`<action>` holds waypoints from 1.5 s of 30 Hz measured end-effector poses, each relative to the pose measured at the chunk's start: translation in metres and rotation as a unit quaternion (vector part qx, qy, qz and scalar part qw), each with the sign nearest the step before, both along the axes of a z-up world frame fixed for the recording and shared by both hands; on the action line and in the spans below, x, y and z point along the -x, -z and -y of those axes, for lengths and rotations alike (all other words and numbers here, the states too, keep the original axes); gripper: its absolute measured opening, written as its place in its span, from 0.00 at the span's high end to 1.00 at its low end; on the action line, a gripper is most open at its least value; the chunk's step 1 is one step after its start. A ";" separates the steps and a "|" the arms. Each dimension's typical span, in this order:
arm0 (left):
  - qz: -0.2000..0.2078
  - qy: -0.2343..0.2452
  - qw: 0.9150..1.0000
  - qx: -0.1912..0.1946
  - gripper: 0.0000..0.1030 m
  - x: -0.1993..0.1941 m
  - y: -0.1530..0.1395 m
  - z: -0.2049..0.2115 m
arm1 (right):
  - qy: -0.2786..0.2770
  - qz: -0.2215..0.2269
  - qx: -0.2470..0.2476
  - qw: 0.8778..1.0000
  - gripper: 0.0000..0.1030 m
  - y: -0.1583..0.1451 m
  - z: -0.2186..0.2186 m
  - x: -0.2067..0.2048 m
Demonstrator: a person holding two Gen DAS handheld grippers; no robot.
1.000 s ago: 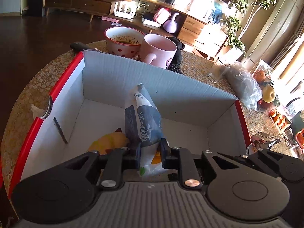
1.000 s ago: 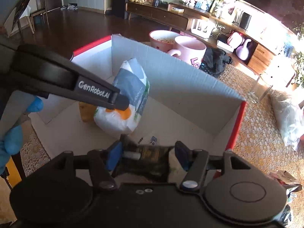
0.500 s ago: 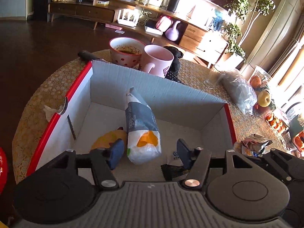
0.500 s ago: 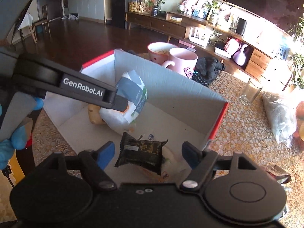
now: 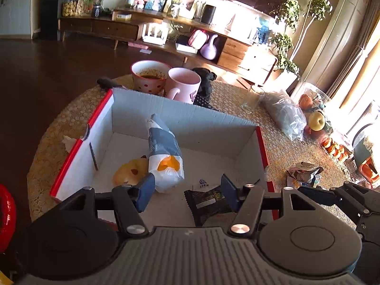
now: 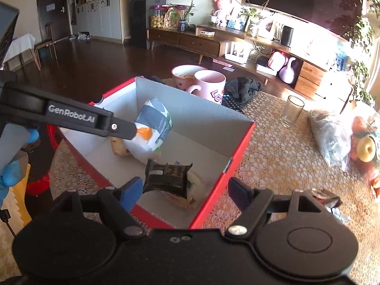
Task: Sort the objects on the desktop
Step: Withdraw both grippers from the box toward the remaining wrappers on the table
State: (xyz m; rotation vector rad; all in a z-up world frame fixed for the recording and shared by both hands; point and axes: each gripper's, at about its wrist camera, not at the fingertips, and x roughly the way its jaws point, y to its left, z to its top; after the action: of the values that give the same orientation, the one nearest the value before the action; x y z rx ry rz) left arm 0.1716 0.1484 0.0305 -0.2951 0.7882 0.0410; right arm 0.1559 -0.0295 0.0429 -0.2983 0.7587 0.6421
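**Both grippers released over box**

We see the L gripper [image 5: 186, 193] w/ jaws spread, holding nothing; the grey-white snack bag [image 5: 165, 156] lies in the red-edged box [image 5: 261, 142], just ahead of its L finger. R gripper [image 6: 186, 193] is also spread and empty; the dark wrapper [image 6: 166, 175] rests inside the box near its L fingertip, apart from it.

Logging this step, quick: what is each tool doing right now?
Left tool: open, holding nothing.
Right tool: open, holding nothing.
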 end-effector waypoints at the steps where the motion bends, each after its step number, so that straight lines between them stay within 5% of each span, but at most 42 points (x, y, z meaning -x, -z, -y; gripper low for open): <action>1: 0.004 0.001 1.000 -0.004 0.41 0.004 -0.003 0.002 | 0.001 0.002 -0.002 1.000 0.23 -0.002 0.003 0.002; 16: 0.028 0.007 1.000 -0.006 0.41 0.048 -0.020 0.024 | 0.012 0.013 -0.034 0.999 0.14 -0.022 0.044 0.033; 19: 0.032 0.008 0.999 -0.007 0.33 0.055 -0.021 0.029 | 0.012 0.019 -0.038 0.999 0.11 -0.026 0.051 0.039; 45: 0.029 0.077 0.997 -0.008 0.18 0.088 -0.012 0.090 | 0.062 0.029 -0.083 0.994 0.09 -0.031 0.126 0.077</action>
State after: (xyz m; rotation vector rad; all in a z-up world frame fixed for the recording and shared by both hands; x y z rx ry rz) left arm 0.0832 0.0588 0.0423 -0.2188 0.7513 -0.1050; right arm 0.0790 -0.1550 0.0743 -0.1165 0.6577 0.5720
